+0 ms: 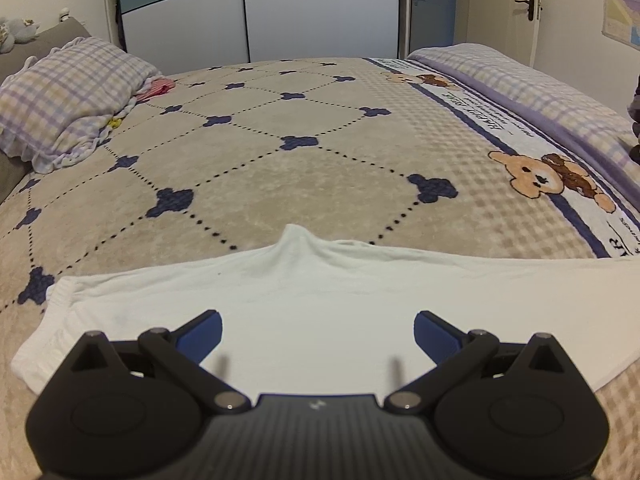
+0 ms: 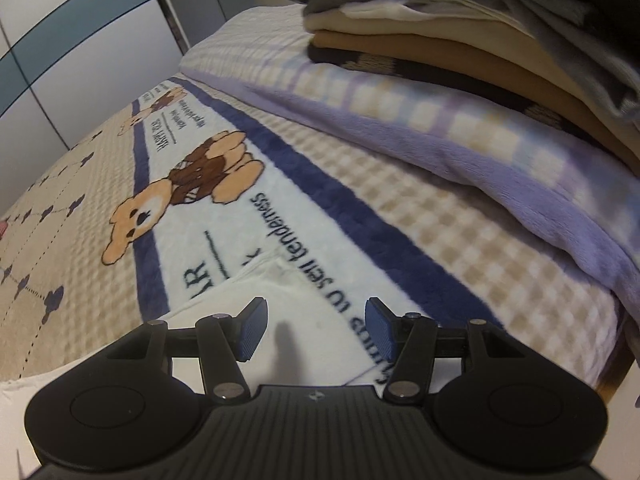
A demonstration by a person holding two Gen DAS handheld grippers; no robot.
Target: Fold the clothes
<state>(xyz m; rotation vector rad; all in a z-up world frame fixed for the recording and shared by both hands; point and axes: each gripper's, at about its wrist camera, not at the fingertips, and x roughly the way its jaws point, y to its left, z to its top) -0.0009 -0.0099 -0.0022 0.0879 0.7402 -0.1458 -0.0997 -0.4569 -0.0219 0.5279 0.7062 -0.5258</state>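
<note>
A white garment (image 1: 320,300) lies spread flat across the near part of the bed, with a small peak raised at its far edge. My left gripper (image 1: 318,334) hovers over its middle, jaws wide open and nothing between them. In the right wrist view a corner of the same white garment (image 2: 260,292) reaches onto the blanket's white lettered band. My right gripper (image 2: 316,326) stands open above that corner, its blue pads (image 2: 252,330) apart and not pressing the cloth.
A beige blanket (image 1: 280,152) with navy clover marks and a teddy-bear border covers the bed. A checked pillow (image 1: 68,96) lies at far left. A folded lilac quilt (image 2: 460,148) at right carries a stack of folded clothes (image 2: 460,32). A wardrobe stands behind the bed.
</note>
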